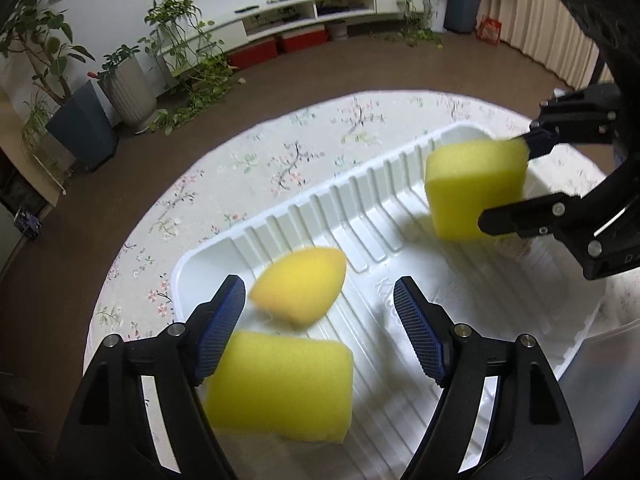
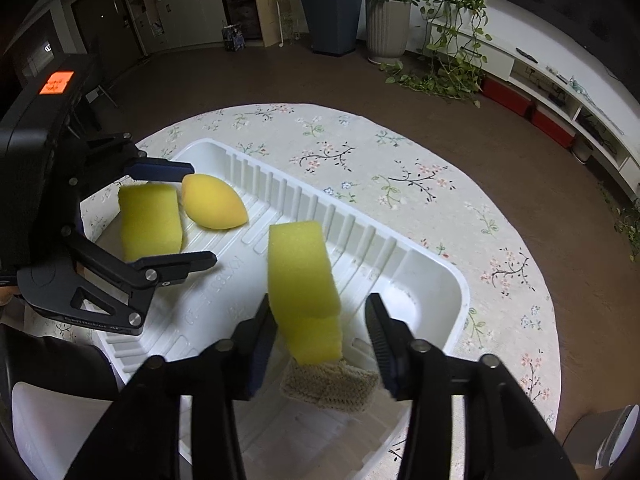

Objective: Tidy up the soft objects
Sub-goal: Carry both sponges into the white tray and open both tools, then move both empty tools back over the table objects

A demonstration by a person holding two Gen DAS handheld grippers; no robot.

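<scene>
A white ribbed tray (image 1: 472,332) lies on a round table with a floral cloth (image 1: 256,160). At its left end, a yellow block sponge (image 1: 280,384) sits between the fingers of my left gripper (image 1: 320,282), which is open; only the left pad is near it. An orange egg-shaped sponge (image 1: 300,284) lies just beyond. At the other end, a second yellow sponge (image 2: 300,280) leans upright on a beige knitted pad (image 2: 328,384). My right gripper (image 2: 319,299) is open around it, with a gap on the right side.
Past the table edge are brown floor, potted plants (image 2: 386,20) and a low white shelf unit (image 1: 320,8) along the wall. A pale object (image 2: 616,436) stands at the table's near right edge. Bare cloth lies behind the tray (image 2: 360,168).
</scene>
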